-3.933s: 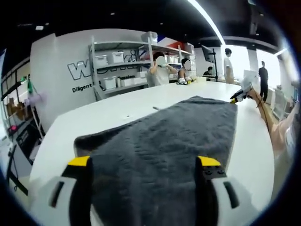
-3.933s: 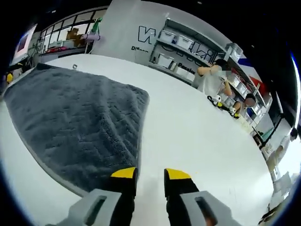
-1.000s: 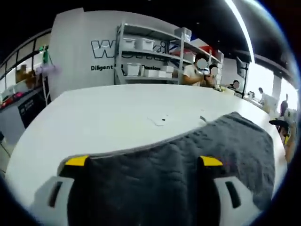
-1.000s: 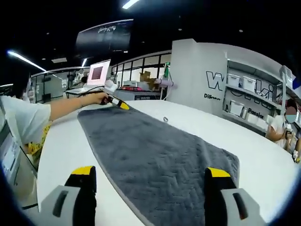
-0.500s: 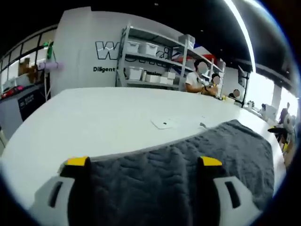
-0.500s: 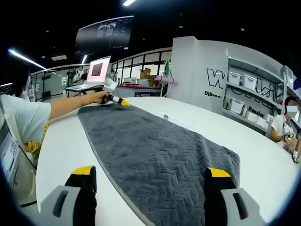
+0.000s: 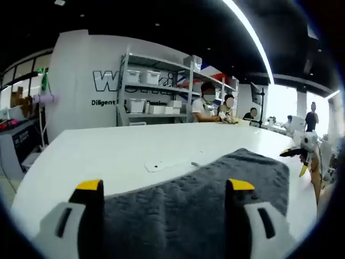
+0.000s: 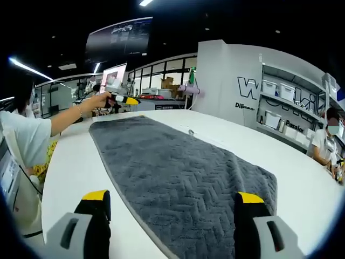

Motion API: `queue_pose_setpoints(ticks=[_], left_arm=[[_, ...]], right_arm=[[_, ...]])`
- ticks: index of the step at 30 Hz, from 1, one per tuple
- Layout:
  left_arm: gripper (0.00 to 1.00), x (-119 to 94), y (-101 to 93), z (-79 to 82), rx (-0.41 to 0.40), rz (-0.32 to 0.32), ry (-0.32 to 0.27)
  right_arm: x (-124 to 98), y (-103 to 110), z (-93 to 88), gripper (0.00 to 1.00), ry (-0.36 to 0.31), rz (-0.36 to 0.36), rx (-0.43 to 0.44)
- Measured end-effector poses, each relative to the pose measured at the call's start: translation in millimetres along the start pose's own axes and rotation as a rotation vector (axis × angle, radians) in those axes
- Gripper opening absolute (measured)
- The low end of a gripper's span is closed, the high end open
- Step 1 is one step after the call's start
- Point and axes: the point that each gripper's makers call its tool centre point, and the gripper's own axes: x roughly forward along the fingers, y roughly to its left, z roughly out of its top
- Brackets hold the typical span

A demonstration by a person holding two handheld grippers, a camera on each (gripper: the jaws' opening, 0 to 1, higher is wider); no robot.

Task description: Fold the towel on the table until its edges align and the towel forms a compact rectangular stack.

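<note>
A dark grey towel (image 8: 178, 172) with a zigzag weave lies flat and unfolded along the white table (image 8: 81, 162). In the right gripper view my right gripper (image 8: 173, 197) stands open, its yellow-tipped jaws wide apart over the towel's near short end. At the towel's far end a hand holds my left gripper (image 8: 126, 99) a little above the cloth. In the left gripper view my left gripper (image 7: 164, 186) is open too, with the towel (image 7: 183, 210) showing between its jaws. The right gripper (image 7: 299, 154) shows beyond the towel's other end.
A small white scrap (image 7: 161, 163) lies on the table (image 7: 108, 151) beside the towel's long edge. Shelves with white bins (image 7: 151, 94) line the back wall, and people (image 7: 207, 105) stand there. A lit screen (image 8: 110, 81) sits behind the person's arm (image 8: 64, 121).
My left gripper has lifted off the towel's far corner and its view has tilted up. The right gripper has hardly moved. The towel lies as before.
</note>
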Motion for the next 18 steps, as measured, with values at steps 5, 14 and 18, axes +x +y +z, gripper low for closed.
queue_pose_setpoints(ticks=[5,14,18], left_arm=[[0.99,-36.0,-12.7,-7.4,0.03,-0.006,0.008],[0.99,-90.0,-49.3,-28.5,0.092,-0.057,0.019],[0.99,-107.4,-60.9,-39.9,0.117,-0.079,0.037]], right_arm=[[0.5,-1.9,-2.4,0.99,0.006,0.001,0.012],[1.1,-7.9,-4.4,0.99,0.025,-0.012,0.013],[-5.7,-10.1,-8.0,0.99,0.042,-0.034,0.007]])
